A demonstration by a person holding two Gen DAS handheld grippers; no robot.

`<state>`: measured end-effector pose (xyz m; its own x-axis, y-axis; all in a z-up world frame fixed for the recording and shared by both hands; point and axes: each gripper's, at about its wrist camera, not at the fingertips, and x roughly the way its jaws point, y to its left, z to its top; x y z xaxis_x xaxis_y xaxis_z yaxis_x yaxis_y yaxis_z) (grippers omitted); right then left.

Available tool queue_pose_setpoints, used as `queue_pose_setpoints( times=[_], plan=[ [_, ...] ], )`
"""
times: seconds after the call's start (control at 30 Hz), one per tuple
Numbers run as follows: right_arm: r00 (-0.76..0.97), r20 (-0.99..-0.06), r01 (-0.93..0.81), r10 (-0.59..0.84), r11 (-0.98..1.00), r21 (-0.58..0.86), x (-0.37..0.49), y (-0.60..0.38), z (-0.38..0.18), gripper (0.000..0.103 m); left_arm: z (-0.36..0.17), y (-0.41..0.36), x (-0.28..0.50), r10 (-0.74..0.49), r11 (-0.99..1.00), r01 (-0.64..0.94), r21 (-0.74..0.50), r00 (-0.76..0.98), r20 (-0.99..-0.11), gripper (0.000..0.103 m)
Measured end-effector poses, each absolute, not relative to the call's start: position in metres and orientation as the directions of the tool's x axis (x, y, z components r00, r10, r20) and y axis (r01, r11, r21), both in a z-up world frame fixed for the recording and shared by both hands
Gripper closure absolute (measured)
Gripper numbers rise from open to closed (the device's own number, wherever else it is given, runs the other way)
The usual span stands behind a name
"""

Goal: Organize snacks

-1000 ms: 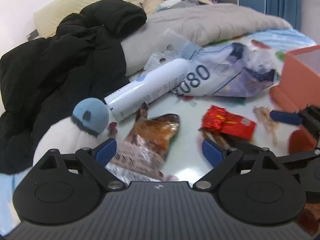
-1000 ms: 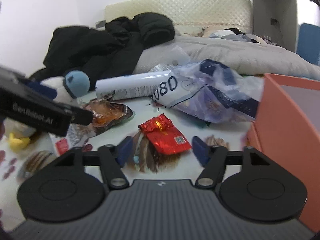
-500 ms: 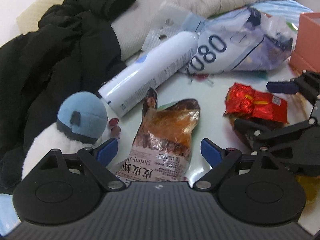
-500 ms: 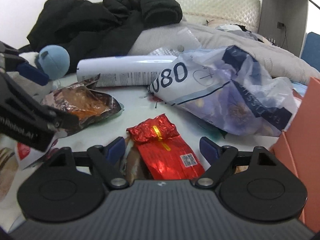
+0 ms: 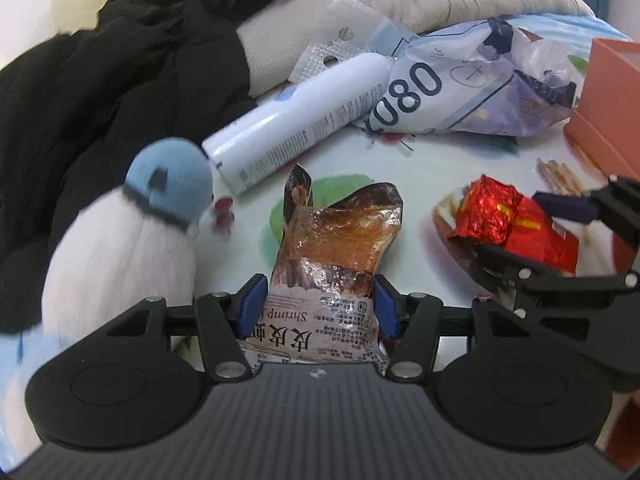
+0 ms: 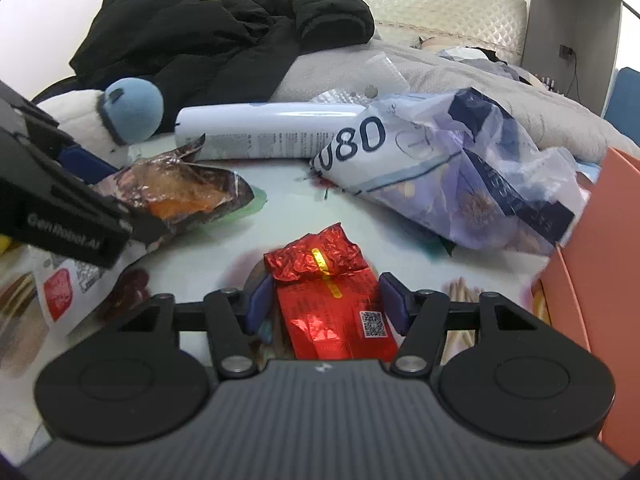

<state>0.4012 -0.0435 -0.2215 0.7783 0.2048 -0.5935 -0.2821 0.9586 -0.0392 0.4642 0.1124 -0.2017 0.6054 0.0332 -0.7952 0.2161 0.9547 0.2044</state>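
**Both tongs closing on loose foil packets: slip and snag risks**

Left tongs (image 5: 318, 304) have just been closing and now stand half-narrowed, the blue pads flush against the two sides of the shrimp snack bag (image 5: 334, 264); whether they press firmly cannot be told. Right tongs (image 6: 326, 302) have likewise been closing, with the red foil packet (image 6: 326, 292) between the pads and a thin gap on either side.

Hazards noted:
- Both packets lie flat on the bed sheet (image 5: 420, 172). Crinkled foil gives under the pads, so in my judgement either packet may buckle and slide out on lifting.
- The sheet is soft cloth; pads set too low could pinch it along with a packet.
- The two tongs work near each other; a careless lift could bring them into contact.
- The orange box (image 6: 608, 264) stands just to the right of the right tongs, a likely destination and a rim to clear.
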Motion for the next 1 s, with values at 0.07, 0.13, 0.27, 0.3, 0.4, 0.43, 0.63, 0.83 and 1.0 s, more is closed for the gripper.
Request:
queue_pose_setpoints(
  times=[0.07, 0.13, 0.27, 0.3, 0.4, 0.43, 0.63, 0.83, 1.0],
  plan=[
    [0.773, -0.600, -0.281, 0.206, 0.959, -0.033, 0.389, -0.047, -0.219, 0.042, -0.199, 0.111, 0.451, 0.034, 0.966, 0.188, 0.179, 0.594, -0.804, 0.041],
    [0.767, -0.606, -0.285, 0.211, 0.958, -0.027, 0.379, -0.051, -0.216, 0.042, -0.198, 0.108, 0.435, 0.030, 0.973, 0.168, 0.157, 0.584, -0.811, 0.041],
    [0.756, -0.619, -0.287, 0.212, 0.958, -0.022, 0.350, -0.061, -0.208, 0.042, -0.191, 0.104, 0.398, 0.048, 0.982, 0.119, 0.143, 0.579, -0.814, 0.040],
    [0.751, -0.624, -0.286, 0.217, 0.958, -0.011, 0.343, -0.065, -0.206, 0.042, -0.190, 0.105, 0.388, 0.040, 0.987, 0.104, 0.120, 0.569, -0.821, 0.040],
    [0.739, -0.636, -0.286, 0.223, 0.958, 0.003, 0.321, -0.072, -0.201, 0.042, -0.185, 0.105, 0.357, 0.023, 0.996, 0.059, 0.069, 0.568, -0.823, 0.040],
    [0.735, -0.639, -0.290, 0.228, 0.957, 0.008, 0.313, -0.074, -0.200, 0.042, -0.183, 0.106, 0.349, 0.021, 0.998, 0.041, 0.054, 0.568, -0.822, 0.040],
    [0.715, -0.656, -0.338, 0.241, 0.941, -0.023, 0.271, -0.080, -0.192, 0.042, -0.180, 0.103, 0.290, -0.011, 0.997, -0.053, -0.050, 0.566, -0.824, 0.040],
    [0.691, -0.676, -0.365, 0.255, 0.931, -0.022, 0.227, -0.092, -0.187, 0.042, -0.172, 0.092, 0.240, -0.032, 0.986, -0.113, -0.119, 0.580, -0.814, 0.040],
    [0.668, -0.693, -0.370, 0.271, 0.929, 0.007, 0.188, -0.105, -0.185, 0.042, -0.164, 0.075, 0.214, -0.005, 0.989, -0.114, -0.090, 0.590, -0.808, 0.040]
  ],
)
